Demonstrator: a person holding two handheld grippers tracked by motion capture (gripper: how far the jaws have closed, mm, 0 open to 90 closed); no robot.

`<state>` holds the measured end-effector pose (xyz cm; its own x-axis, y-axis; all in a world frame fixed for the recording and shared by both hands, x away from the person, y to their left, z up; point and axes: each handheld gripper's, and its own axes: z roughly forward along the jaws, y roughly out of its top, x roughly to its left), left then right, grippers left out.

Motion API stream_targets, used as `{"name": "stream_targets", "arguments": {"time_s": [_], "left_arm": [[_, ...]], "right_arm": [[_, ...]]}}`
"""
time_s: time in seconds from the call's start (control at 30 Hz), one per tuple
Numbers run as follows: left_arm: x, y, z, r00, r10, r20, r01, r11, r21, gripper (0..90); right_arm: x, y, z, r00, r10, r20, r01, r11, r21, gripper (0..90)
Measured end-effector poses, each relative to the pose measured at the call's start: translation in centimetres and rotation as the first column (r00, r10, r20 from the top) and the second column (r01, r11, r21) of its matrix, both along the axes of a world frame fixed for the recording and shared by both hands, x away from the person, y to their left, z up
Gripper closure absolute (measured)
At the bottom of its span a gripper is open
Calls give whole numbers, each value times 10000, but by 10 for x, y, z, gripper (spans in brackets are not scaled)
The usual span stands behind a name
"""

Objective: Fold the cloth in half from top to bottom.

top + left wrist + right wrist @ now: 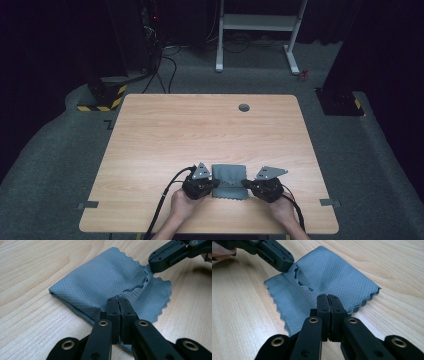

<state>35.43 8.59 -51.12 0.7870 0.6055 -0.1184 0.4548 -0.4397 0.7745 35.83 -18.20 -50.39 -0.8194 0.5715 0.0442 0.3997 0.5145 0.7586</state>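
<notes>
The grey cloth (229,181) lies near the front edge of my desk (165,130), roughly centred between my two hands, and it is folded over on itself. Its weave shows a fine diamond pattern and its borders are cut in small scallops. In the left gripper view the cloth (100,282) has a smooth folded edge on the far left and a lower layer that sticks out past the upper one on the right, with the scalloped hem exposed. The upper layer is puckered and lifted a little along its near edge, where both tools grip it. My left tool (216,183) has its jaws pressed together on the cloth's left near corner; in its own view the left tool (119,300) shows a sliver of fabric pinched between the closed tips. My right tool (245,183) is likewise clamped on the opposite near corner, and in its own view the right tool (328,298) has both tips meeting over the hem. Each tool also appears at the top of the other's view, biting the raised corner. The cloth's far edge lies flat on the wood. Beyond it the desk runs open to the back edge, with a round grey grommet (244,107) well apart near that edge. Open wood also extends to the left and right of my hands. Toward me, only a narrow strip of desk separates the cloth from the front edge.
</notes>
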Motion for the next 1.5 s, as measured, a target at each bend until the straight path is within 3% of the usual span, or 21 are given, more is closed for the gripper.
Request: {"name": "stream_targets", "arguments": {"time_s": [0.6,0.83,0.97,1.17,1.3,1.5], "left_arm": [[-8,1,-8,9999,-77,-77,79,9998,202,867],[-13,2,-7,9996,-290,-66,292,9993,243,826],[-17,5,-3,9990,-435,-100,434,9990,-42,773],[-20,11,7,9994,-218,260,228,9990,-373,693],[-12,8,10,9994,199,299,-189,9992,-345,665],[-2,-4,-1,9999,103,29,-104,9998,154,634]], "right_arm": [[-8,-2,-10,9991,112,-414,-111,9999,24,867],[-10,-6,-9,9982,180,-571,-174,9998,109,804],[-10,-10,-7,9974,240,-674,-218,9992,324,788],[-11,-15,3,9982,179,-578,-128,9962,863,798],[-9,-9,5,9986,58,-529,-15,9968,804,821],[-3,10,0,9993,112,-355,-103,9997,243,833]]}}
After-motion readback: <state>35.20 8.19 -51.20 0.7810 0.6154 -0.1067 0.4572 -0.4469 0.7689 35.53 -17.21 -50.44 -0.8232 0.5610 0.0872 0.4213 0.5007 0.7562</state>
